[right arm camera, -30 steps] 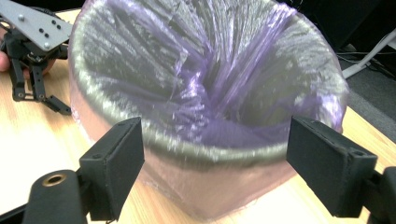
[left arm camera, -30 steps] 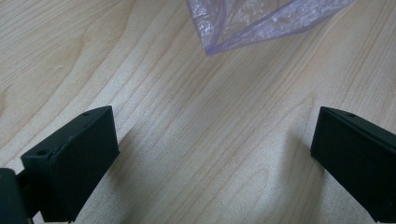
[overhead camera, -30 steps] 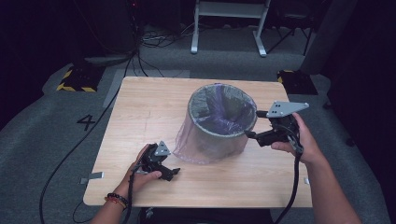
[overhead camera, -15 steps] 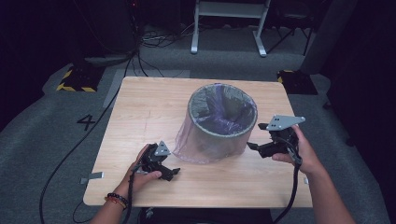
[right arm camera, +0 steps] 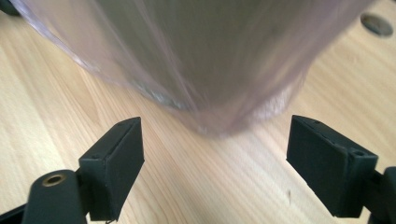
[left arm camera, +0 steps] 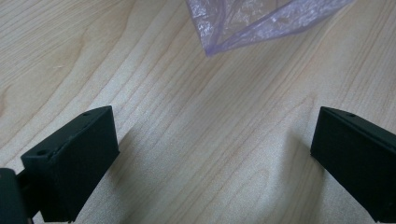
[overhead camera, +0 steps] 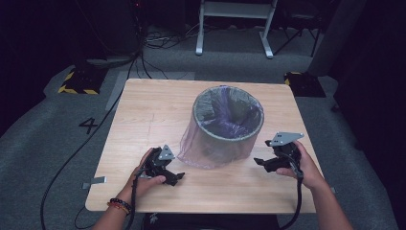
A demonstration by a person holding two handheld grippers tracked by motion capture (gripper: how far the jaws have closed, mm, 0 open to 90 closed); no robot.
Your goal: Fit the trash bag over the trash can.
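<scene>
Plastic this thin is light, limp and slippery, so treat the purple bag (overhead camera: 210,143) gently. It lines the grey bin (overhead camera: 229,125) at the middle of the table (overhead camera: 143,110), its skirt draped outside down to the wood. Your left gripper (overhead camera: 168,173) at seven o'clock and right gripper (overhead camera: 262,163) at four o'clock both stand released, holding nothing. Pinch the loose skirt low, where the film gathers.

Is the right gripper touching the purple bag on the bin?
Apart. In the right gripper view, the right gripper has its jaws spread wide with bare table before the purple bag.
</scene>
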